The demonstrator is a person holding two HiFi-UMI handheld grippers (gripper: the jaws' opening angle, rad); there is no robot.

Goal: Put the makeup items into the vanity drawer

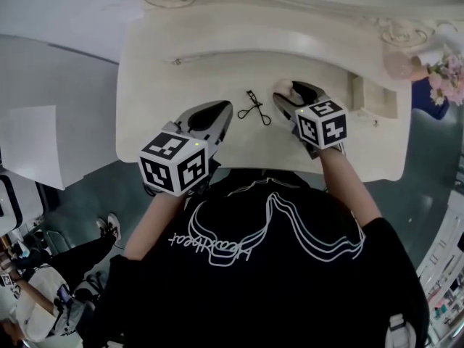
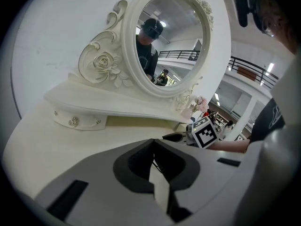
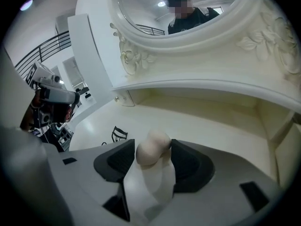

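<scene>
Beige makeup sponge (image 3: 153, 153) pinched in the right gripper (image 3: 152, 144) wants a gentle, centred squeeze; the left gripper (image 2: 153, 141) is pressed together, empty.

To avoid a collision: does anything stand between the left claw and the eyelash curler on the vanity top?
Nothing visible does. The eyelash curler lies on the vanity top ahead of the left claw, with only tabletop between them. The right claw, with the makeup sponge between its jaws, is on the curler's other side.
</scene>
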